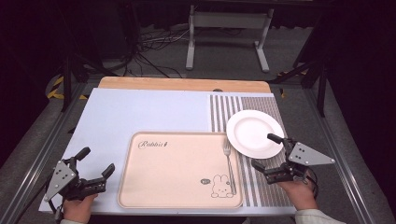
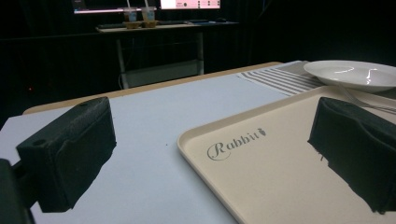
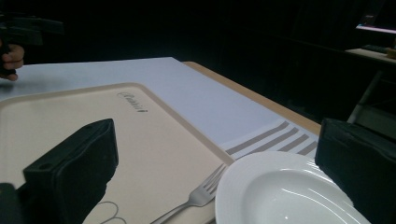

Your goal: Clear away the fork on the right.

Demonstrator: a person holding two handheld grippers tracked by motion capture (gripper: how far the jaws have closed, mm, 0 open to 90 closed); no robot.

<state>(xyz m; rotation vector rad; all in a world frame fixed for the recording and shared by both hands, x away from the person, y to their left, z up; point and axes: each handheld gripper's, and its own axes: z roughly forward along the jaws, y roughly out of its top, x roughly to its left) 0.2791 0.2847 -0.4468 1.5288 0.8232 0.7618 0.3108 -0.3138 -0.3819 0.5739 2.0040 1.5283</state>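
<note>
Both grippers open, holding nothing
White round plate (image 1: 254, 133) lies just ahead of the right gripper (image 1: 267, 151); left gripper (image 1: 96, 161) faces the beige tray (image 1: 173, 186).

Black two-jaw tools (image 1: 91, 162) (image 1: 270, 152) w/ grey triangular top plates, black cables; pale sleeve cuff (image 1: 312, 217).

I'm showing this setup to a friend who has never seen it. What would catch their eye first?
Most likely the beige tray with its rabbit drawing, in the middle of the table near the person. Next, the white plate on the striped mat at the tray's right, with a fork lying along the tray's right edge. The open left tongs and right tongs flank the tray.
</note>
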